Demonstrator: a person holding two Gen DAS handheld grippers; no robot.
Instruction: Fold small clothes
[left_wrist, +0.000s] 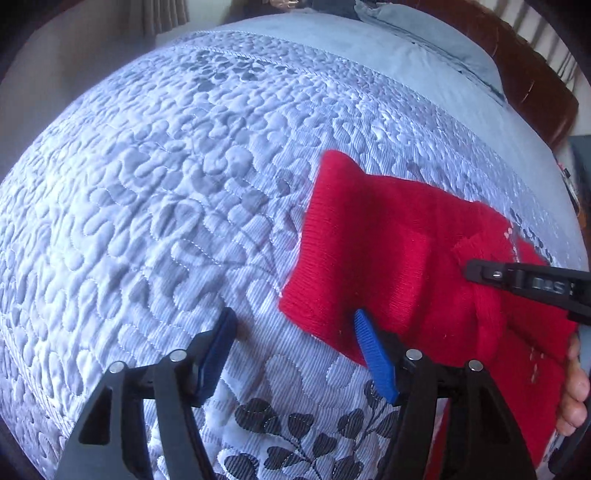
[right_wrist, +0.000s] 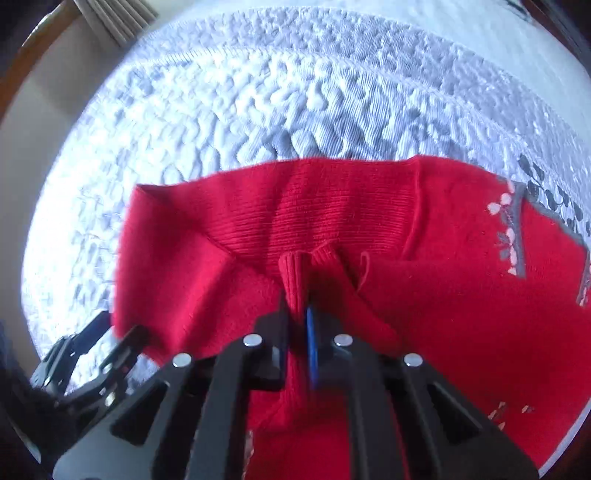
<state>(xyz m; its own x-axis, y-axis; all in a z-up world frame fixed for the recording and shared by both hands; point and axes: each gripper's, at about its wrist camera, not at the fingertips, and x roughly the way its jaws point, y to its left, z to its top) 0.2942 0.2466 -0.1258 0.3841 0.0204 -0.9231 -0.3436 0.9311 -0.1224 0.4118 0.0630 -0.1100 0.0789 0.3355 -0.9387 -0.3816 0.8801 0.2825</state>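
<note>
A small red knitted sweater (right_wrist: 424, 295) lies partly folded on the quilted bedspread (right_wrist: 258, 110), with a grey and pink pattern near its right edge. My right gripper (right_wrist: 301, 310) is shut on a bunched ribbed fold of the sweater near its middle. The left wrist view shows the same sweater (left_wrist: 388, 251) at the right, with the right gripper (left_wrist: 476, 271) reaching in over it. My left gripper (left_wrist: 295, 328) stands open over the bedspread at the sweater's lower left corner. Its right blue pad (left_wrist: 373, 354) rests against the sweater's edge, and nothing is between the jaws.
The pale blue quilted bedspread (left_wrist: 166, 184) spreads out to the left and far side. A pillow (left_wrist: 424, 44) and a brown wooden headboard (left_wrist: 532, 81) lie at the far right. A person's fingers (left_wrist: 574, 391) show at the right edge. A curtain (right_wrist: 114, 18) hangs beyond the bed.
</note>
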